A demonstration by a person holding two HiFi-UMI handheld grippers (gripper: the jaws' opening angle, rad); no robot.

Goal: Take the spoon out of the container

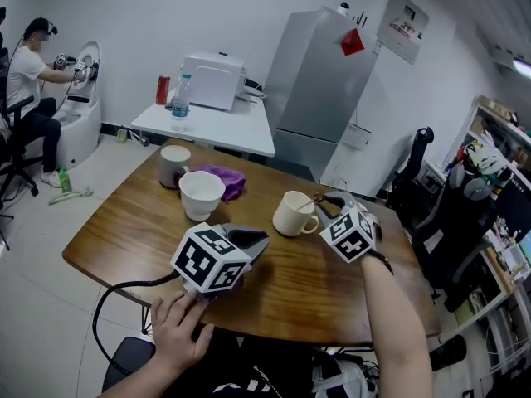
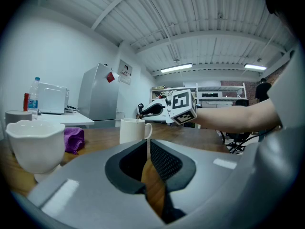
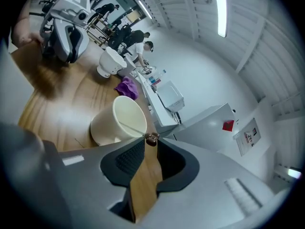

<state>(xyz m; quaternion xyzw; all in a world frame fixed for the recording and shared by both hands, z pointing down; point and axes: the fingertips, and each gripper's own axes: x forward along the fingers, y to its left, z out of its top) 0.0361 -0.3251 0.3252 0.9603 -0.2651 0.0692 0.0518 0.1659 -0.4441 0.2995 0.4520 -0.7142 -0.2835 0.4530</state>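
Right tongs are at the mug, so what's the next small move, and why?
Probably lift the right tongs straight up: they look shut on the handle tip of the spoon, and its other end lies inside the white mug.

The table [image 1: 307, 288] is wood, its grain plain to see, with a soft sheen. The mug [image 1: 292, 215] and the white bowl [image 1: 201, 196] look like glossy glazed ceramic. The purple cloth [image 1: 226, 178] is soft and crumpled. The spoon [image 3: 131, 127] has a thin, shiny metal handle. My 2 tongs, left gripper [image 2: 147, 144] and right gripper [image 3: 150, 147], are smooth matt grey plastic, and their pads [image 2: 164, 161] are black and finely ribbed.
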